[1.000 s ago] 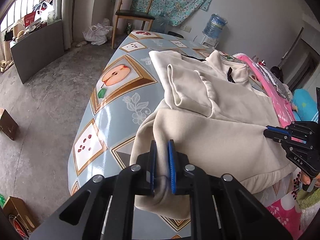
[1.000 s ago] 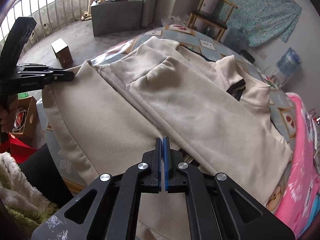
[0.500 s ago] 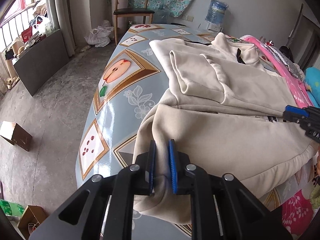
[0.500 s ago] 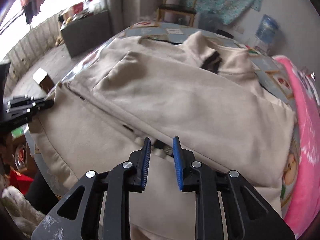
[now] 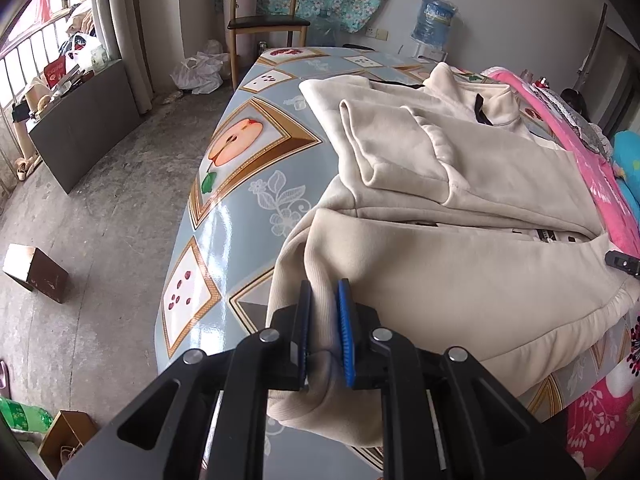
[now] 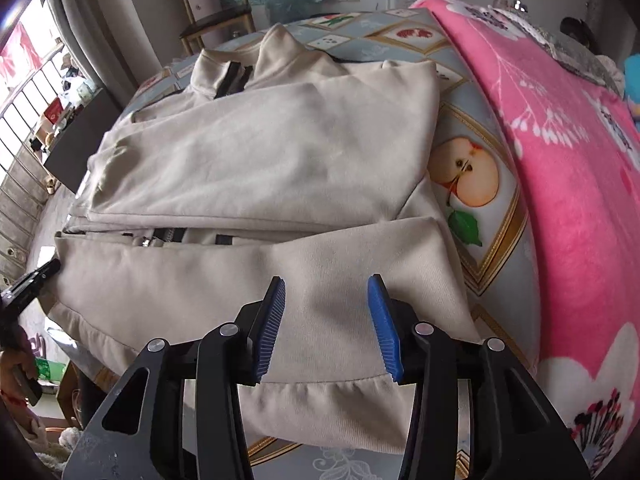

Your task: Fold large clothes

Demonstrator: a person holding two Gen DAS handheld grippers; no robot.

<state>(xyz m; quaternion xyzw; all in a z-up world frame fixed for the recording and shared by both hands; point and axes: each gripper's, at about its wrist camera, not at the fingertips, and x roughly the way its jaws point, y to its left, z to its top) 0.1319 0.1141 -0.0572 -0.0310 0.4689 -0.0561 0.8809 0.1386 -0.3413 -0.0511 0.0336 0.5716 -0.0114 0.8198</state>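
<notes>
Left wrist view: the left gripper (image 5: 323, 330) pinches the cream fleece jacket (image 5: 460, 264) at its hem corner, hanging off the table (image 5: 240, 216) edge. Right gripper (image 6: 326, 326) is opening, unclamped over the opposite hem. Soft, thick, floppy; best gripped at hem corners.

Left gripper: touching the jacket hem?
Touching. The left wrist view shows the left gripper with both blue pads pressed on a bunched corner of the jacket hem.
</notes>
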